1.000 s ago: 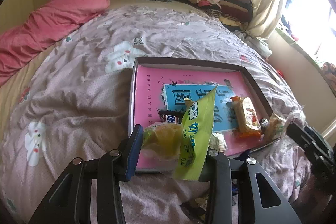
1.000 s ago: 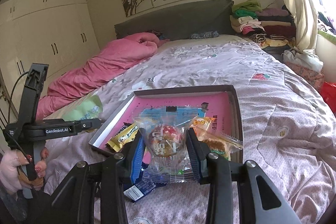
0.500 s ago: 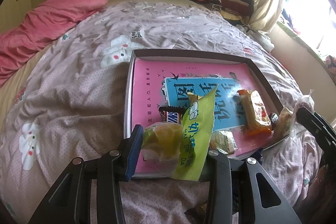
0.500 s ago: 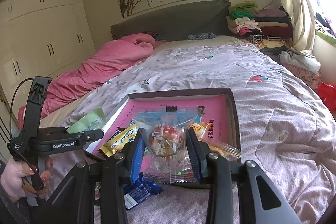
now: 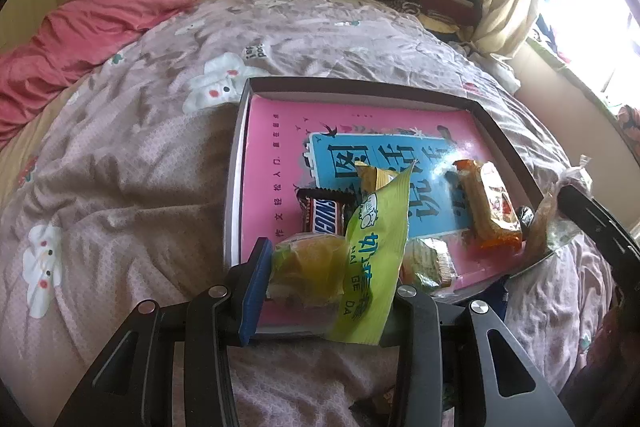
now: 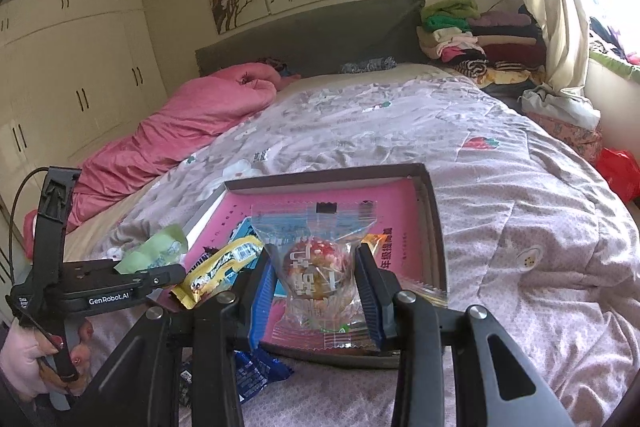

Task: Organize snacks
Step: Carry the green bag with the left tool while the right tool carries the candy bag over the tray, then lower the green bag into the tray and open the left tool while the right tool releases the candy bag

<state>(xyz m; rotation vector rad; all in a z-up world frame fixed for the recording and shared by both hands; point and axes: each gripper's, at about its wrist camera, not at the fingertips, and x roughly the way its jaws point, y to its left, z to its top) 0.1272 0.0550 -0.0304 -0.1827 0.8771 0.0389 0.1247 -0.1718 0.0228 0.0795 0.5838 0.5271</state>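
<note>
A shallow box [image 5: 504, 143] with a pink and blue printed floor lies on the bed. My left gripper [image 5: 326, 275] is shut on a green snack packet [image 5: 372, 251] with a yellowish cake inside, held over the box's near edge. My right gripper [image 6: 316, 279] is shut on a clear-wrapped red and white cake [image 6: 316, 275], also above the box [image 6: 434, 211] near its front edge. Inside the box lie a Snickers bar [image 5: 322, 213], an orange packet [image 5: 490, 205], a yellow wrapper [image 6: 218, 269] and a small green sweet [image 5: 430, 261]. The left gripper's body [image 6: 108, 291] shows at the left of the right wrist view.
A blue packet [image 6: 250, 375] lies on the quilt below the box's front edge. A pink duvet [image 6: 192, 119] is heaped at the bed's left, folded clothes [image 6: 476, 39] at the head on the right. A person's hand [image 6: 32, 359] grips the left tool.
The left gripper has sunk a little toward the box with its green packet. The right gripper has kept its place and its grip.
</note>
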